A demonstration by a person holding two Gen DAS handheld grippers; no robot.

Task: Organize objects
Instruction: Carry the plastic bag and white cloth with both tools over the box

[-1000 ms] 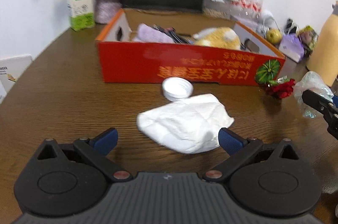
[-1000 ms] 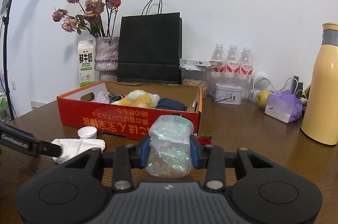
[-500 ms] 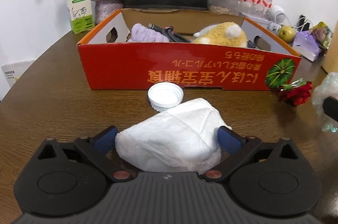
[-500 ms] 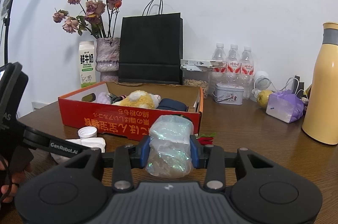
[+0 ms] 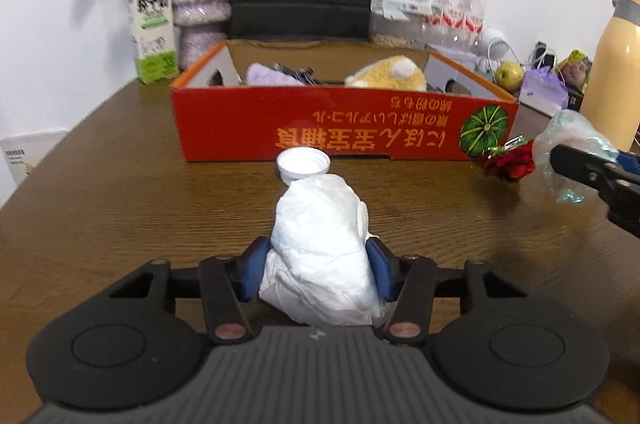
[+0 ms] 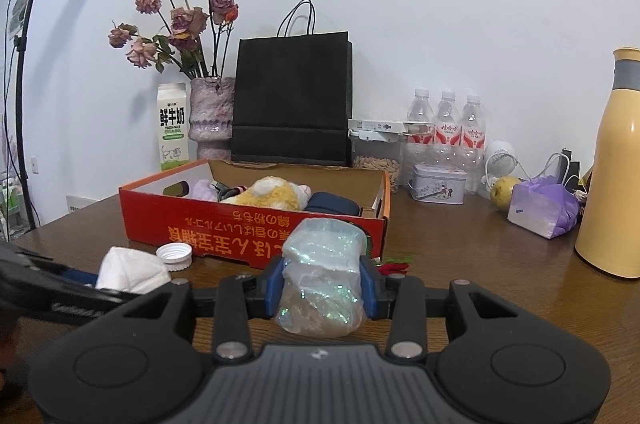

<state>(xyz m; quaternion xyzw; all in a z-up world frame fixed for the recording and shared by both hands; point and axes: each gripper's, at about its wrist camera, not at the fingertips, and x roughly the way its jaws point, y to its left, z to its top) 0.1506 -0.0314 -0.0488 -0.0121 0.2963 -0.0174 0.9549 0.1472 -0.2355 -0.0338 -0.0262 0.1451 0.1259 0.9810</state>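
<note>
Left wrist view. The brown wooden table (image 5: pixel 120 192) curves away at the left of the frame, its rim running from lower left up toward a milk carton (image 5: pixel 152 28); bare wood fills the left half of the frame, and a narrower bare strip lies between the tissue and the right gripper. Across the upper centre stands the red cardboard box (image 5: pixel 344 128), its near wall closing off the far side; a white bottle cap (image 5: pixel 303 164) lies just in front of that wall. A red rose (image 5: pixel 514 162) lies at the box's right corner.

The left gripper (image 5: pixel 318 270), lower centre, is closing its jaws, and the blue pads press both sides of the crumpled white tissue (image 5: pixel 320 244). The tissue is bunched into a tall, wrinkled mound whose far tip reaches the cap.

Right wrist view. The right gripper (image 6: pixel 322 290), lower centre, clamps a crinkled iridescent clear plastic wrapper (image 6: pixel 322 284) at a narrow opening, in front of the box's right corner. Open table lies to the right, bounded by a yellow flask (image 6: pixel 616 184).
</note>
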